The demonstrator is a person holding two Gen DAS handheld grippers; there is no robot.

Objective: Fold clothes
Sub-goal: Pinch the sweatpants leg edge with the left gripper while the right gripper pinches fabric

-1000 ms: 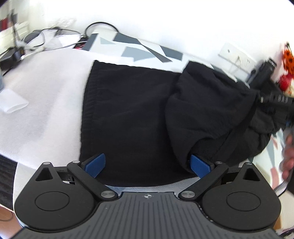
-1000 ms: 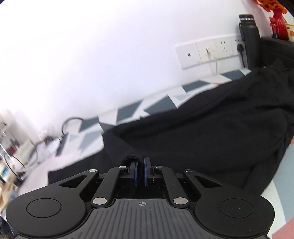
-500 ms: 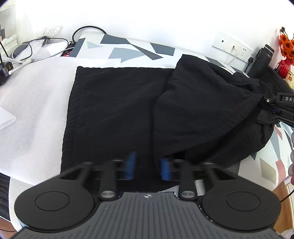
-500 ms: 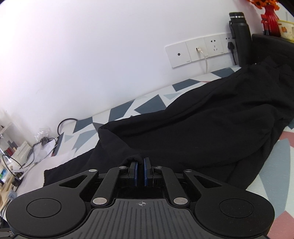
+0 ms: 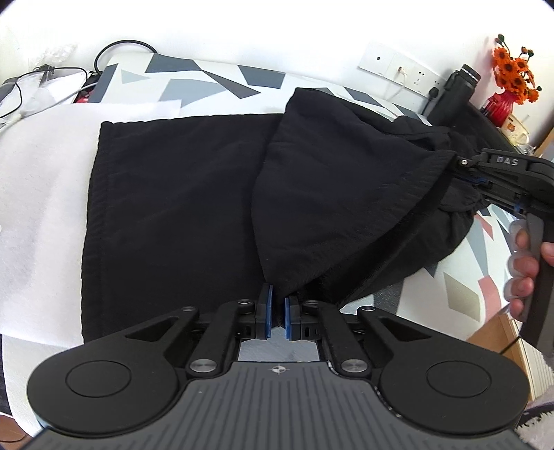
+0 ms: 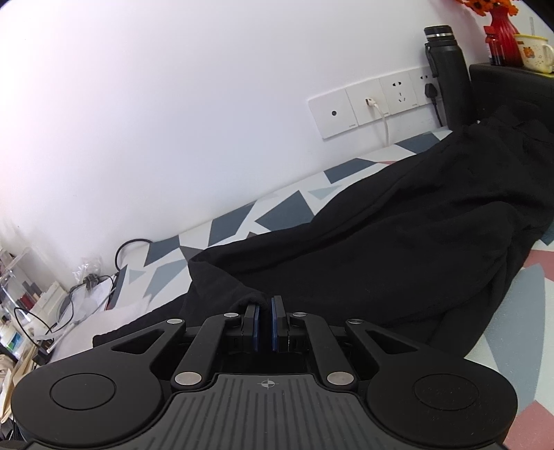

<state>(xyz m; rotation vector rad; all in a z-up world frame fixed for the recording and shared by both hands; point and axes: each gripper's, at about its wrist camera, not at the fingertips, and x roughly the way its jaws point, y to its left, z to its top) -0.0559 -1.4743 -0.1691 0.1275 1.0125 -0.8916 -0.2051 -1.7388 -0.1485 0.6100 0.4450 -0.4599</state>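
Black garment (image 5: 180,207) spread on bed (image 5: 214,79) over white sheet (image 5: 41,180), right part lifted and folded leftward. Left tongs (image 5: 277,311) pinched tight on near hem where fold meets flat layer. Right tongs (image 6: 265,323) clamped on bunched edge — raised, cloth taut; hand (image 5: 523,263) on grip. Open sheet at left, patterned cover at far side. Cables (image 5: 52,79) at far left corner; bottle (image 6: 446,69), red vase (image 6: 498,31), mug (image 6: 533,52) near wall sockets (image 6: 374,100) — clear of cloth.

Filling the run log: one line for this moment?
left gripper: shut on black garment | right gripper: shut on black garment | fold: underway
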